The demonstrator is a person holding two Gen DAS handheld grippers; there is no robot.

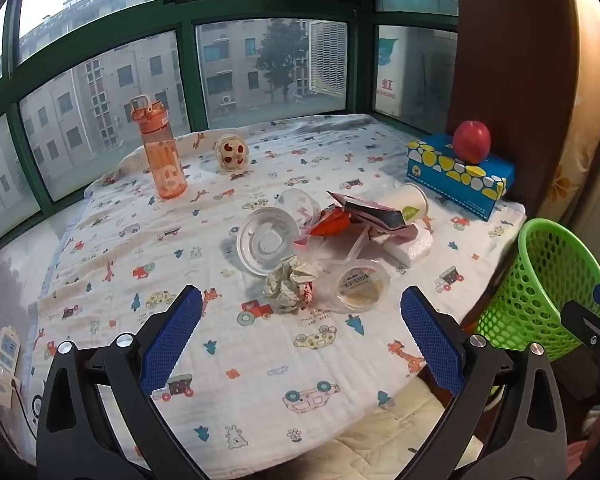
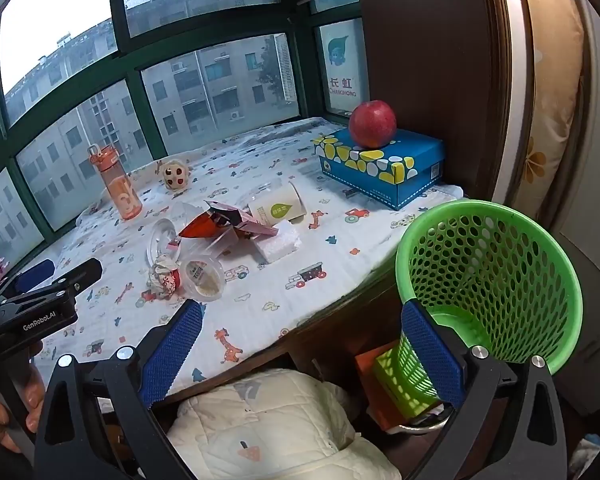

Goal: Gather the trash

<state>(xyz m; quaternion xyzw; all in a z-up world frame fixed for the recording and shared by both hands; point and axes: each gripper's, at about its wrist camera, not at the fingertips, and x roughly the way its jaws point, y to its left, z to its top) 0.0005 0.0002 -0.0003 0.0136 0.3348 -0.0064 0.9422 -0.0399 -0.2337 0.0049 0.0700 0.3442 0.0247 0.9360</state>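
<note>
In the left wrist view, the left gripper [image 1: 300, 312] hangs with its blue fingers spread apart and holding nothing, over the near part of the cartoon-print cloth [image 1: 112, 240] on the window bench. Just ahead lies the trash heap near the bench's middle: a crumpled paper ball [image 1: 290, 286], a small lidded sauce cup [image 1: 359, 287], a clear plastic lid [image 1: 266, 240], red snack wrappers [image 1: 356, 216], a tipped paper cup [image 1: 406, 202] and a white foam block [image 1: 410, 246]. An orange water bottle [image 1: 160, 152] stands toward the far left edge. In the right wrist view, the right gripper [image 2: 300, 320] also gapes empty, beyond the bench's near edge, its right finger in front of the green mesh basket [image 2: 496, 276] off the bench's right corner. An apple [image 2: 373, 123] sits on a blue tissue box [image 2: 384, 164] at the far right corner.
</note>
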